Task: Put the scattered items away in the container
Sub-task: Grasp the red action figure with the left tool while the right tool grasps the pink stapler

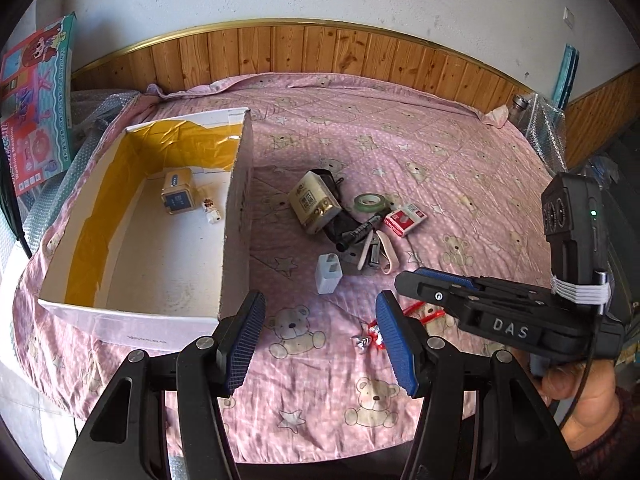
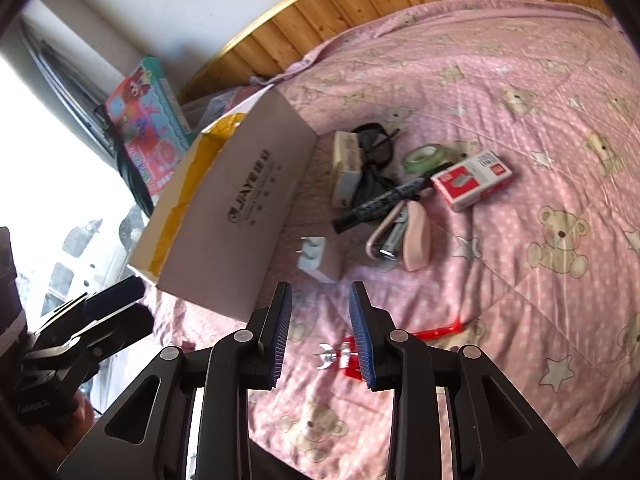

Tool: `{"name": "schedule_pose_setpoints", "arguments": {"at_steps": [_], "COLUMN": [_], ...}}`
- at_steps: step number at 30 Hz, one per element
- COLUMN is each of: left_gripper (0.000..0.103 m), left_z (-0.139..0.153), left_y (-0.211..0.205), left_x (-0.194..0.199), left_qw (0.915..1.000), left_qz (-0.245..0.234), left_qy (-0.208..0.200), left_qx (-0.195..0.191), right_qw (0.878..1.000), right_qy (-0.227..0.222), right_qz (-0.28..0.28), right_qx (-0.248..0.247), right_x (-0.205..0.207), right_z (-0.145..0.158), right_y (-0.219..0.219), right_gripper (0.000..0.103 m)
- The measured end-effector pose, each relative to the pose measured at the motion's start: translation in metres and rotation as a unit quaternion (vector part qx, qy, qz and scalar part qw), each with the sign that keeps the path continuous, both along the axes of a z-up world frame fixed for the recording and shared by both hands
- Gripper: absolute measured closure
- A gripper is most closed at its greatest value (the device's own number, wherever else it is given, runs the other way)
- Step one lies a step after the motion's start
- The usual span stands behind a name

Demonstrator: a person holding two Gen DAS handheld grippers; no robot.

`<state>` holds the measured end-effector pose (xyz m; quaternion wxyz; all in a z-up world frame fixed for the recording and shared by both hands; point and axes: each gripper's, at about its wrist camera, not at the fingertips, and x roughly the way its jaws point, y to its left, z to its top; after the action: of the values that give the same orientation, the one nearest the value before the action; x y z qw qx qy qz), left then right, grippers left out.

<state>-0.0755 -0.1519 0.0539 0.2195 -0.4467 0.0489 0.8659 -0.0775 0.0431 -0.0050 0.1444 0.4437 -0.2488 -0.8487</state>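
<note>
Red-and-silver trinket (image 2: 340,354) lies just ahead of the right gripper (image 2: 320,340), half hidden behind its right pad, too small to identify; from the left wrist it shows beside the left gripper (image 1: 320,344) right pad as crinkled foil bits with a red strip. Both grippers have jaws spread, holding nothing; blue ribbed pads, black plastic frames. The right gripper's tip is cut by the left pad's arm in the left view, so its gap reads only from its own camera. White cardboard box (image 1: 236,200) with yellow lining sits ahead-left of the left gripper; only the left view shows inside: 1 cream-and-blue boxy device (image 1: 178,197) and 1 small white figure (image 1: 211,212), details unclear. Right view shows only the box's outer wall with print. Ahead of both grippers, on the pink bear-print quilt (image 1: 460,152): white plug adapter (image 1: 329,273) nearest, then pink stapler (image 2: 400,236), black pen (image 2: 384,200), red staple box (image 2: 472,179), green tape roll (image 2: 425,158), cream box (image 2: 346,168) atop black cord (image 2: 376,140), partly hidden. Right view slightly blurred.
</note>
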Motion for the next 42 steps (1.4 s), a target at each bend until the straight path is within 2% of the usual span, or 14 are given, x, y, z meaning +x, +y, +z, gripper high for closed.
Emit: {"name": "schedule_pose_setpoints", "arguments": {"at_steps": [5,13,19,24,27,28,30,32,33,34,35,38,39,42], "left_gripper": [0.044,0.044,0.044,0.044,0.044,0.044,0.044,0.044,0.044,0.044,0.044,0.044,0.044,0.044], "left_z": [-0.011,-0.023,-0.032,-0.038,-0.039,-0.040,-0.043,-0.048,-0.050,-0.052,-0.052,-0.050,-0.048,-0.050], "left_y": [0.011,0.016,0.015,0.015,0.014,0.014,0.014,0.016,0.017,0.018,0.019,0.017,0.016,0.017], "left_x": [0.004,0.003,-0.002,-0.007,-0.011,-0.012,-0.015,-0.017,-0.017,-0.017,-0.017,-0.013,-0.012,-0.009], "left_qw": [0.9998,0.9993,0.9987,0.9982,0.9978,0.9977,0.9973,0.9968,0.9966,0.9964,0.9964,0.9967,0.9969,0.9971], "left_qz": [-0.012,-0.009,-0.002,0.001,0.004,0.004,0.006,0.006,0.007,0.005,0.003,-0.001,-0.001,-0.016], "left_qy": [-0.015,-0.034,-0.048,-0.057,-0.061,-0.062,-0.065,-0.071,-0.074,-0.076,-0.076,-0.072,-0.069,-0.066], "left_qx": [0.004,0.011,0.015,0.020,0.026,0.027,0.032,0.034,0.035,0.036,0.037,0.038,0.038,0.033], "right_qw": [0.998,0.997,0.997,0.991,0.970,0.957,0.917,0.892,0.891,0.899,0.912,0.961,0.972,0.987], "right_qy": [-0.034,-0.064,-0.050,-0.006,0.020,0.029,0.049,0.073,0.076,0.073,0.073,0.052,0.045,0.029], "right_qz": [-0.044,-0.046,-0.013,0.012,0.047,0.057,0.092,0.133,0.157,0.175,0.174,0.115,0.089,0.054], "right_qx": [0.003,0.015,0.050,0.136,0.237,0.284,0.386,0.425,0.419,0.395,0.364,0.247,0.213,0.148], "right_x": [-0.019,-0.067,-0.087,-0.071,-0.054,-0.050,-0.040,-0.031,-0.027,-0.026,-0.025,-0.024,-0.023,-0.015], "right_z": [-0.030,-0.071,-0.067,-0.035,-0.013,-0.009,-0.009,-0.017,-0.023,-0.028,-0.029,-0.027,-0.026,-0.026], "right_y": [0.029,0.030,0.006,-0.002,-0.010,-0.014,-0.033,-0.048,-0.054,-0.055,-0.051,-0.016,-0.004,0.017], "right_gripper": [0.069,0.069,0.073,0.078,0.079,0.079,0.079,0.078,0.078,0.078,0.073,0.061,0.059,0.058]}}
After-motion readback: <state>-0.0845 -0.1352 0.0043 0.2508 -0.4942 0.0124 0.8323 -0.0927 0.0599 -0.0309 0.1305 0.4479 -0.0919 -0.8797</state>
